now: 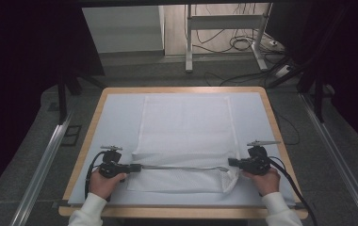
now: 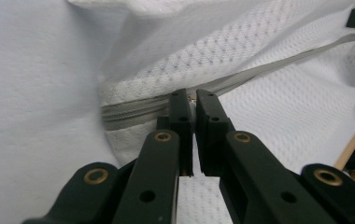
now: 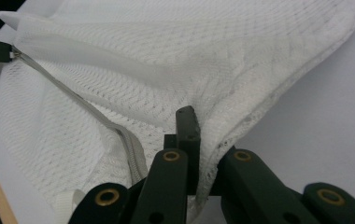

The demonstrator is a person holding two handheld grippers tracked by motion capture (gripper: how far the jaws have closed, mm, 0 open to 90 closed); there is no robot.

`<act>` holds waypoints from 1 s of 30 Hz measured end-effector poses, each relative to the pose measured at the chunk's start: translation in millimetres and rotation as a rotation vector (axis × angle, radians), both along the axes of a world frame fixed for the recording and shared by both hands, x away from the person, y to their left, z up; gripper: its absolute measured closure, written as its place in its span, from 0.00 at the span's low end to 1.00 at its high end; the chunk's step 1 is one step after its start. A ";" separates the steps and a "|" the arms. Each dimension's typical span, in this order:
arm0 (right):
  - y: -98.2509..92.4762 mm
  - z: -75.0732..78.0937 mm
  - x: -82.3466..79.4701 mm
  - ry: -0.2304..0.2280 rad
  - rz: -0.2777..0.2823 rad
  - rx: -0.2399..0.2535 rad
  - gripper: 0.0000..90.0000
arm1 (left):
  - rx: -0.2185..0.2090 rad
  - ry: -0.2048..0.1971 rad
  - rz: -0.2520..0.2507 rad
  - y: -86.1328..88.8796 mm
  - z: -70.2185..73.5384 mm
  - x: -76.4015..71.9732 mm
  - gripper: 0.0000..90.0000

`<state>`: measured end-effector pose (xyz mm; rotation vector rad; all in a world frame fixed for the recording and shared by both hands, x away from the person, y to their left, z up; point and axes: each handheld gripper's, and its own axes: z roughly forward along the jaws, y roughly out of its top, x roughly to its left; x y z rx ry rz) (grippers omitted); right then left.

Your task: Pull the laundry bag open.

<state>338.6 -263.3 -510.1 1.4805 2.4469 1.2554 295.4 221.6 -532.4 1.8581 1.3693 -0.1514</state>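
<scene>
1. While we look down from the high view, the white mesh laundry bag (image 1: 184,141) lies flat on the pale grey table mat (image 1: 116,113). Our left gripper (image 1: 138,166) and right gripper (image 1: 230,162) sit at opposite ends of the bag's grey zipper (image 1: 182,167), which is stretched taut along the bag's near part.
2. From the left gripper view, our left gripper (image 2: 192,99) has its jaws pinched together on the small metal zipper pull (image 2: 192,98) at the left end of the bag (image 2: 278,93).
3. From the right gripper view, our right gripper (image 3: 199,122) is clamped on the bag's mesh corner (image 3: 213,135), anchoring the fabric; the zipper (image 3: 73,95) runs away toward the far gripper.
4. We judge the zipper-sliding step is in hand. Next, the left gripper must draw the pull along the teeth while the right holds tension.
5. We can read no brand, label or writing anywhere.
</scene>
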 end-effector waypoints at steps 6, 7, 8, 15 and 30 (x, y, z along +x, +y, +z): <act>-0.1 -0.3 0.0 -0.001 -0.002 0.005 0.98 | 0.013 -0.008 0.005 2.0 -0.1 -1.0 0.96; -0.1 -0.4 0.0 -0.001 -0.001 0.002 0.98 | 0.019 -0.010 0.010 2.6 0.0 -1.6 0.96; -0.3 -0.5 0.2 0.000 -0.001 0.002 0.98 | 0.014 -0.009 0.015 4.1 0.1 -2.1 0.96; -0.3 -0.7 0.6 0.002 -0.001 0.001 0.98 | 0.011 -0.009 0.038 15.4 -0.1 -3.8 0.96; -0.3 -1.4 0.6 0.005 0.002 -0.002 0.98 | 0.038 -0.028 0.048 20.4 0.1 -5.9 0.96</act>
